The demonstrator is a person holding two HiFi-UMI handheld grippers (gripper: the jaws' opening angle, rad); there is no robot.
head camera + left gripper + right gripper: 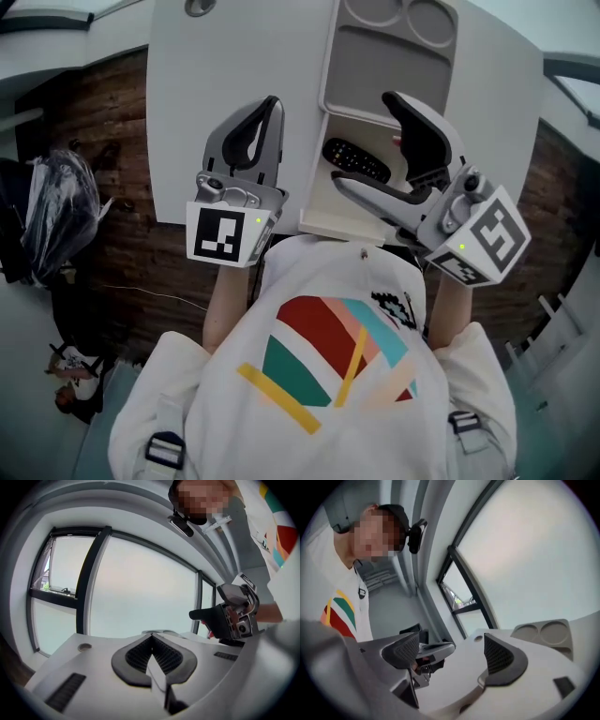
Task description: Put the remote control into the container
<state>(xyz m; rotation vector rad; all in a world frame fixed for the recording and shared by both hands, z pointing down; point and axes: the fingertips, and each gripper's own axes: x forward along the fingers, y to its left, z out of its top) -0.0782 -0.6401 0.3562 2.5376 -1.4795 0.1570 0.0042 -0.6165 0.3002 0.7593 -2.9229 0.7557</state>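
Note:
A black remote control (356,159) lies in the near compartment of a pale divided container (330,75) on the white table (225,66). My right gripper (367,141) hovers over that compartment with its jaws spread wide, one to each side of the remote in the head view and neither touching it. In the right gripper view the right gripper (450,652) has nothing between its pads, and the remote is out of sight. My left gripper (270,105) is shut and empty over the bare table, left of the container. Its closed jaws (151,638) show in the left gripper view.
The container's far end has two round recesses (403,14) and a long shallow bay (375,70). A round hole (199,7) is set in the table's far left. A black bag (61,211) sits on the brick-patterned floor to the left. Large windows (140,592) stand beyond the table.

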